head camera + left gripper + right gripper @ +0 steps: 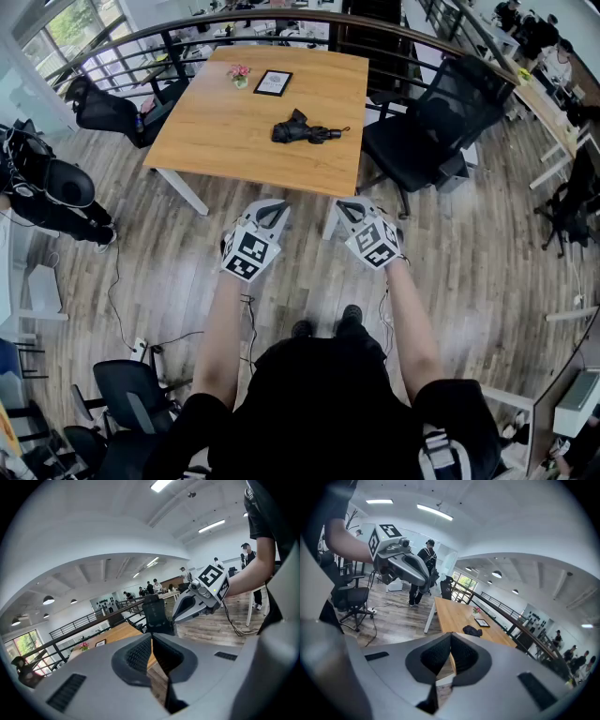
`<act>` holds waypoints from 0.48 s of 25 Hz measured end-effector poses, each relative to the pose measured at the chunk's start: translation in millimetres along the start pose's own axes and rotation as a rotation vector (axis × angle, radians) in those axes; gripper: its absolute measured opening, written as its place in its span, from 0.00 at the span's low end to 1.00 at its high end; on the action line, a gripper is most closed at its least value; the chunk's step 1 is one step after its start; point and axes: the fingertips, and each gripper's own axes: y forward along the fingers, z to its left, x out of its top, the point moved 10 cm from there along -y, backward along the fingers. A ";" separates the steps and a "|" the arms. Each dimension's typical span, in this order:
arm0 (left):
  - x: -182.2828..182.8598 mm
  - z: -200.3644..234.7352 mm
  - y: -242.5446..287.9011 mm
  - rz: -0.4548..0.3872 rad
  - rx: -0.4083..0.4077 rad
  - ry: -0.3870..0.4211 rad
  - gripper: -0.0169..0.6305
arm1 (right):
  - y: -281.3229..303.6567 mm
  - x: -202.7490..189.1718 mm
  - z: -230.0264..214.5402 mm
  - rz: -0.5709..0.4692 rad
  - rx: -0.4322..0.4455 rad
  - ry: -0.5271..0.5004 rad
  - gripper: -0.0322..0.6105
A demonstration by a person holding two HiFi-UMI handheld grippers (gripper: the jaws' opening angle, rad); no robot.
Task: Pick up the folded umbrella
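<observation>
In the head view, the black, crumpled umbrella (305,130) lies on the flat wood table (225,141), well apart from both tools. The right gripper view shows it too; the left gripper view does not. A small pot (240,81) holds pink flowers (239,70). The left gripper (271,210) and the right gripper (350,208) are each pressed together, pinching nothing.

Black T-shirt (328,408), black shoes (352,315), grey hand-held grippers (273,207) (346,206), marker cubes (249,254)

Floor (309,281) is lying open up to the tabletop (206,131). Umbrella (305,131) is sitting clear all round; frame (273,82) and flowers (240,75) are standing behind it, office chair (427,127) is crowding the right edge.
</observation>
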 end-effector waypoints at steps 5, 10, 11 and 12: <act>-3.9 5.2 -7.2 -0.008 -0.018 0.008 0.07 | 2.3 7.8 6.0 0.006 -0.029 0.012 0.06; -3.3 6.5 -11.4 -0.011 -0.037 0.019 0.07 | 2.0 11.5 9.6 0.008 -0.060 0.022 0.06; -3.7 6.7 -11.8 -0.010 -0.041 0.021 0.07 | 2.4 11.7 10.5 0.009 -0.061 0.025 0.06; -4.8 7.0 -12.1 -0.010 -0.043 0.023 0.07 | 3.0 11.8 11.8 0.012 -0.061 0.027 0.06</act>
